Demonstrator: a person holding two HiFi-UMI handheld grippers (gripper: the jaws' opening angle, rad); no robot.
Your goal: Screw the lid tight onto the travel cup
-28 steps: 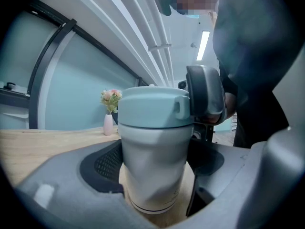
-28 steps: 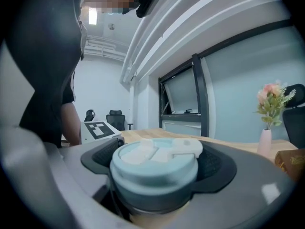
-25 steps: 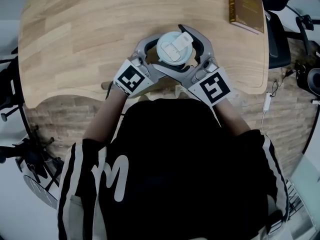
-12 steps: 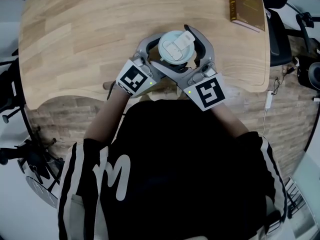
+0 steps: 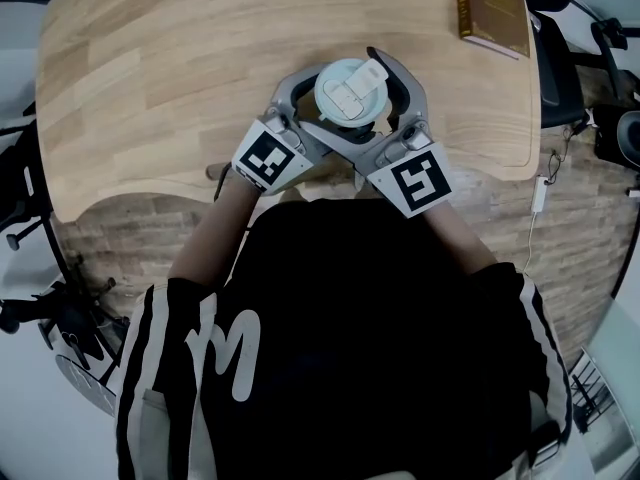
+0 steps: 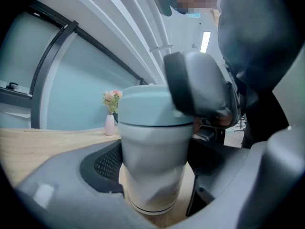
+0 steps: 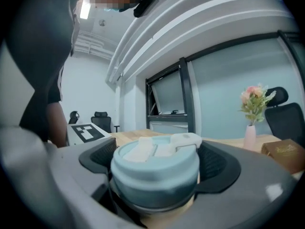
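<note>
The left gripper (image 6: 155, 171) is clenched on the pale grey, slightly tapered body of the travel cup (image 6: 151, 144), its dark meshed pads pressing in from either side low on the wall. The right gripper (image 7: 157, 168) sits one level higher, clamped round the pale blue round lid (image 5: 350, 90), whose white flip tab lies across the top between the jaws. The lid looks level on the cup mouth; whether the thread is fully home cannot be told from these views.

The cup stands upright on the light wooden bench (image 5: 150, 68), near its front edge and just ahead of the person. The two grippers reach it from the near side in a V, and their bodies overlap just short of the cup.

The step in hand appears to be the tightening turn. To do it well, the left gripper should act only as an anchor, holding the body steady and pressed to the bench so the cup cannot spin or skate. The right gripper should turn about the cup's upright axis, staying level, since any tilt could cock the lid on its thread. The pads should bear on the lid's rim rather than the flip tab, which might pop open. With the grippers this close, one wrist sweep is likely short, so several small turns with re-gripping would probably serve better than a forced one.

A brown book (image 5: 492, 13) lies well apart at the bench's far right corner.
</note>
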